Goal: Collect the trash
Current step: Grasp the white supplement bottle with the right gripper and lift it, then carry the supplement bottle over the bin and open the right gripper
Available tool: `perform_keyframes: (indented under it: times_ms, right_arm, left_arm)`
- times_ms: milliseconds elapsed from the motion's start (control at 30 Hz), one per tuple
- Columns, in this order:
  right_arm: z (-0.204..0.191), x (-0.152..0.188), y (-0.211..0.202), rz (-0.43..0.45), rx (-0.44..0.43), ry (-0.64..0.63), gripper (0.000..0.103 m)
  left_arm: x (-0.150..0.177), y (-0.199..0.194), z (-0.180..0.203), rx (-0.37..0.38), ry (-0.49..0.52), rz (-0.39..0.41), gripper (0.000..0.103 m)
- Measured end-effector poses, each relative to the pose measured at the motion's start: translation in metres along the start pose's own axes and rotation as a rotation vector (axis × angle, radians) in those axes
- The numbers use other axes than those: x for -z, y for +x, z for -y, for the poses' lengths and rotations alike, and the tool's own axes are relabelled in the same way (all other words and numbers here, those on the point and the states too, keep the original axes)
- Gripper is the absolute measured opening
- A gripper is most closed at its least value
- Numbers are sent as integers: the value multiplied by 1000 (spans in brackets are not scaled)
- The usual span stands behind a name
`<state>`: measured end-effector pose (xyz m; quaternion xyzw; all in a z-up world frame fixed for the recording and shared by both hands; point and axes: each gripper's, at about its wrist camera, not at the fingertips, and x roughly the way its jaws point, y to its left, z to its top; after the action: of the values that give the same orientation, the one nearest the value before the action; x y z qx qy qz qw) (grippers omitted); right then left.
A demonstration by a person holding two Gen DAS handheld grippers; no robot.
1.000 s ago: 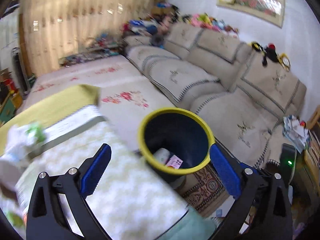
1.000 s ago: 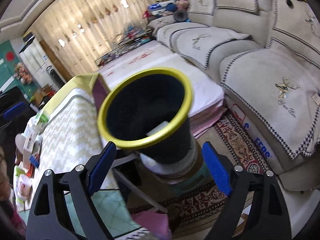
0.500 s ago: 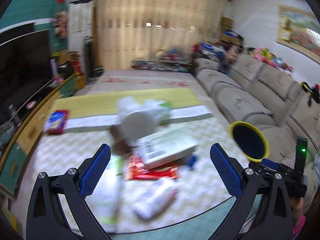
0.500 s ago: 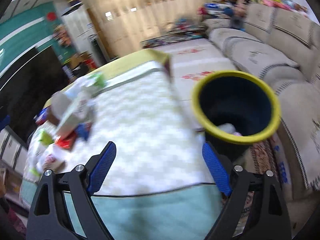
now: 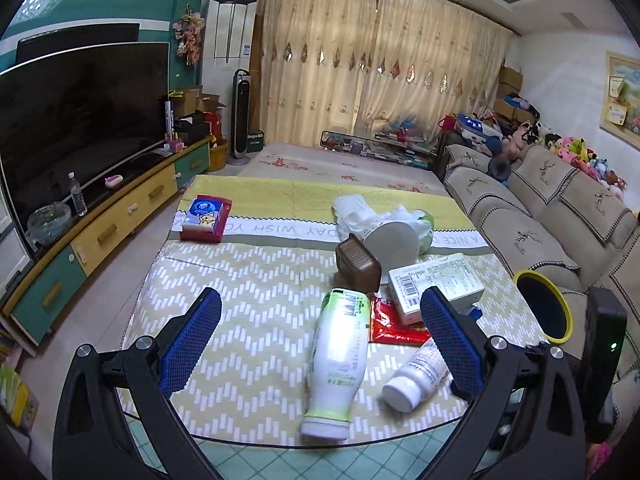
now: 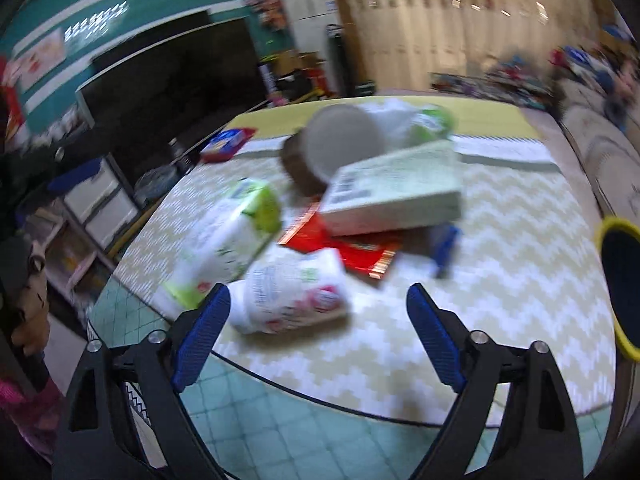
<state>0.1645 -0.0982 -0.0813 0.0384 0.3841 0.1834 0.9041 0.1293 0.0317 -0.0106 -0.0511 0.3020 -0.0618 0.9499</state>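
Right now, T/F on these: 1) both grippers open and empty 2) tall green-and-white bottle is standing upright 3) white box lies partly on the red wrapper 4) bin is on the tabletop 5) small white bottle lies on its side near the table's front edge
1) Left gripper and right gripper are open and empty: true.
2) The green-and-white bottle stands upright: false, it lies on its side.
3) The white box lies partly on the red wrapper: true.
4) The yellow-rimmed bin is on the tabletop: false, it sits off the table, beside its right edge, by the sofa.
5) The small white bottle lies on its side near the front edge: true.
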Motion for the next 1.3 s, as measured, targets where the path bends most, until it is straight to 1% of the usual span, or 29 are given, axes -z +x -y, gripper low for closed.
perform_keyframes:
  times_ms: [100,233,333,433,467,500,567,733,833,933,1033,1133,1233,1300]
  right_arm:
    - [-15,-4,11,-21,-6,-83,88]
    - [-20,-6,29,-66,7,-143,90]
    - [-21,-4,42,-101,-11,-146,91]
    - [-22,-1,50,-115,-10,-153,90]
    - [-22,-1,52,-122,-8,-154,90]
    - [-22,-1,53,-124,-9,-154,83]
    - [-21,-1,55,-131,-13,-151,82]
    - [-17,-2,47,-118,-12,-139,82]
    - [-7,-4,37,-97,-2,-105,82]
    - [11,-7,20,-63,17,-58,82]
    - [38,-11,-1,-17,66,1,82]
    - [77,-13,-23,27,147,80,82]
    - [125,-13,-44,60,242,188,82]
    - [166,-10,-61,92,315,279,82]
  left_arm:
    - [3,-1,-3,-4,-1,-5,98]
    - [5,-1,-11,-8,-21,-13,98]
    - [6,1,-13,-13,-33,-21,98]
    - [7,3,-14,-11,-34,-24,98]
    - [7,4,-14,-9,-34,-26,98]
    - [8,6,-14,-7,-33,-28,98]
    - [8,8,-13,-5,-32,-32,98]
    - [9,12,-14,-3,-35,-41,98]
    - [10,15,-12,-2,-31,-46,98]
    - [10,17,-10,-1,-30,-51,98]
    - [10,22,-6,3,-28,-60,98]
    - [11,29,0,13,-24,-71,98]
    - [12,37,6,28,-18,-88,98]
    - [12,42,10,30,-12,-96,98]
